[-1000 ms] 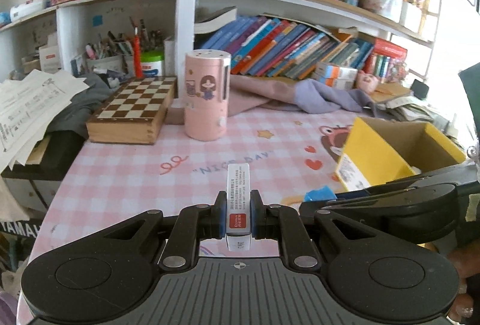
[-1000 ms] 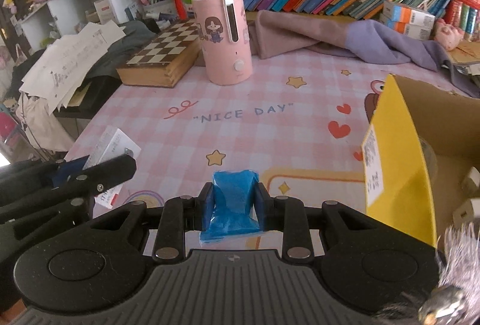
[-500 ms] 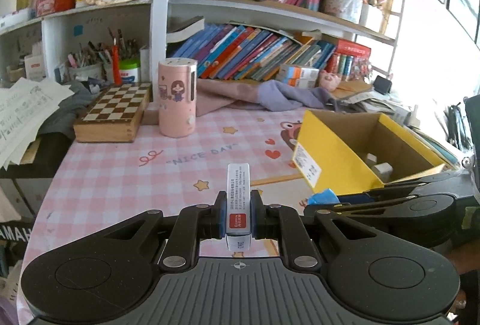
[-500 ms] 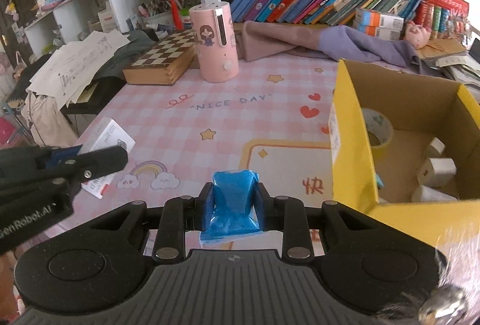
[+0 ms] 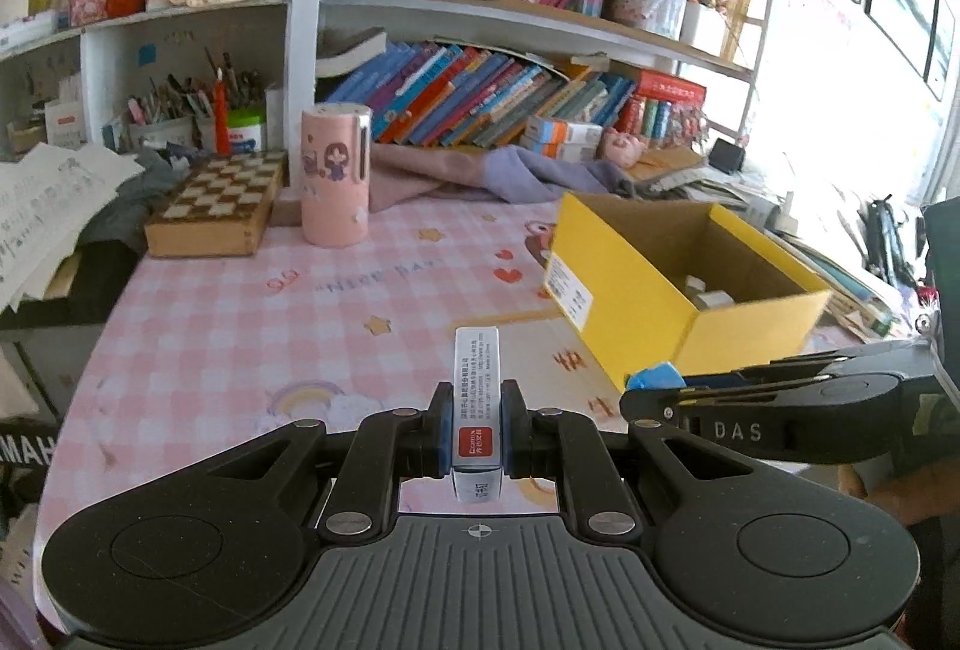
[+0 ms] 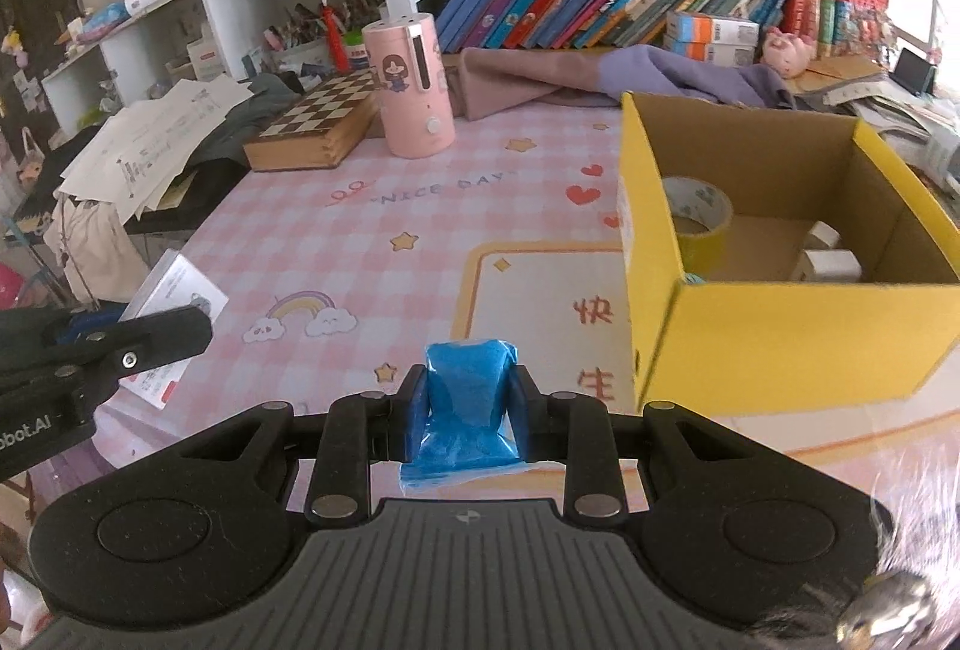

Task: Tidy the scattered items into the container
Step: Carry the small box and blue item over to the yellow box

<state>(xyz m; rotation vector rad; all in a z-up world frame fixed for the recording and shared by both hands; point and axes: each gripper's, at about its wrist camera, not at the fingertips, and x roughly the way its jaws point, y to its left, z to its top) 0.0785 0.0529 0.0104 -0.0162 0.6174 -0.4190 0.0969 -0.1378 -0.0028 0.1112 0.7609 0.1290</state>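
My left gripper [image 5: 475, 425] is shut on a narrow white box with a red label [image 5: 477, 398], held above the pink checked mat. My right gripper [image 6: 468, 401] is shut on a blue plastic packet [image 6: 469, 398], also lifted above the mat. The open yellow cardboard box [image 6: 780, 338] stands to the right of both grippers; it also shows in the left wrist view [image 5: 630, 290]. Inside it lie a tape roll [image 6: 696, 212] and small white blocks [image 6: 831, 263]. In the left wrist view the right gripper [image 5: 660, 380] shows at the right with the blue packet.
A pink cylinder [image 5: 334, 176] and a wooden chessboard box [image 5: 219, 206] stand at the back of the mat. Purple cloth [image 6: 600, 77] lies before the bookshelf. Papers [image 6: 156, 140] hang over the left edge. The left gripper [image 6: 102, 344] shows at the right wrist view's left.
Both grippers have pulled back and risen with their items still held. The yellow box now sits closer to the middle of both views and its inside shows more fully.
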